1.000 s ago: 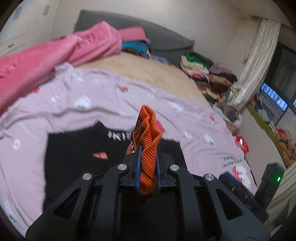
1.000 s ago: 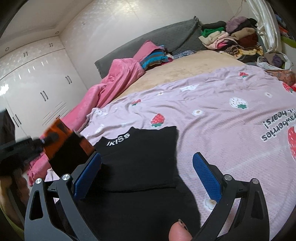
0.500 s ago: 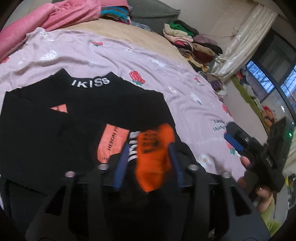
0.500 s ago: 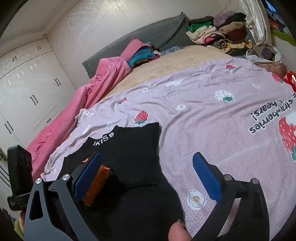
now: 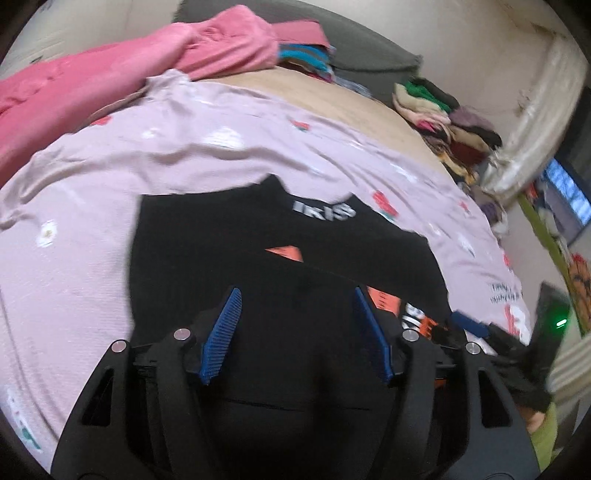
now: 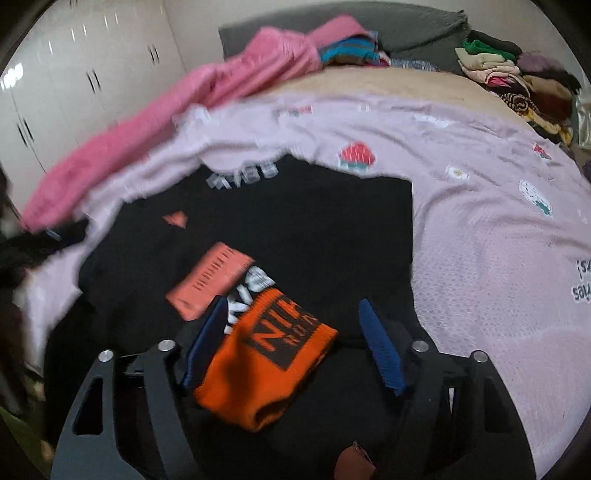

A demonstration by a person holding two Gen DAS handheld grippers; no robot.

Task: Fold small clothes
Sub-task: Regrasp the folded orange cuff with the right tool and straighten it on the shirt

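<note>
A black garment [image 5: 229, 258] with white collar lettering [image 5: 325, 212] lies flat on the pink strawberry sheet [image 5: 74, 206]. Its orange ribbed cuff [image 6: 266, 365] rests on the black cloth beside a coral label [image 6: 210, 280]. My right gripper [image 6: 291, 302] straddles the cuff and its jaws are closing. The left pad is at the cuff's edge and the right pad stands clear of it. My left gripper [image 5: 295, 295] hovers over plain black cloth, jaws opening, nothing between them. The right gripper [image 5: 467, 323] also shows in the left wrist view, blurred, by the cuff [image 5: 384, 301].
A pink blanket [image 5: 110, 77] is heaped along the bed's far left. Folded clothes [image 5: 443, 114] are stacked at the far right by a curtain [image 5: 535, 122]. A grey headboard [image 6: 406, 26] and white wardrobe doors [image 6: 74, 85] stand behind.
My left gripper let go of the orange cuff, opened and shifted left over the black cloth. My right gripper dropped down over the cuff and its jaws narrowed.
</note>
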